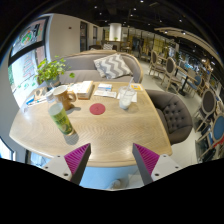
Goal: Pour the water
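A clear bottle with a green label [61,120] stands tilted in view on the left part of the wooden table [120,130]. A clear glass [125,99] stands farther back on the right, near a round red coaster [97,109] at the table's middle. My gripper [111,160] hovers before the table's near edge, well short of the bottle and glass. Its two fingers with magenta pads [78,157] are spread wide apart and hold nothing.
A potted green plant [50,70] and books [82,90] sit at the table's far left. A grey chair [175,112] stands at the right side, a sofa with a zigzag cushion [113,66] behind. More chairs and tables fill the room beyond.
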`<act>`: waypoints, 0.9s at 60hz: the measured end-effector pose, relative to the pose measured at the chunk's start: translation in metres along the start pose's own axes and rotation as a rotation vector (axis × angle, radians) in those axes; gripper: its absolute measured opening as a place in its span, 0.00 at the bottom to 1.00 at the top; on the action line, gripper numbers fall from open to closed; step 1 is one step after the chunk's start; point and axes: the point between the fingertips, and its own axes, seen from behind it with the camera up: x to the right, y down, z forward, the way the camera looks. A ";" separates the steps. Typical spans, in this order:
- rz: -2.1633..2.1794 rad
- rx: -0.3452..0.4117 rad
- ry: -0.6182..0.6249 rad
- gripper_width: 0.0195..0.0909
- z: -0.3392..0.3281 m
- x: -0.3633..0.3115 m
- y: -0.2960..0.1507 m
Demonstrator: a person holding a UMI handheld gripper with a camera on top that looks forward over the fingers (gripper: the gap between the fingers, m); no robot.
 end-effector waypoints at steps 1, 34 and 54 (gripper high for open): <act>-0.001 0.002 -0.007 0.93 0.000 -0.008 0.003; -0.018 0.257 -0.133 0.93 0.094 -0.198 -0.053; -0.012 0.364 -0.106 0.46 0.146 -0.213 -0.083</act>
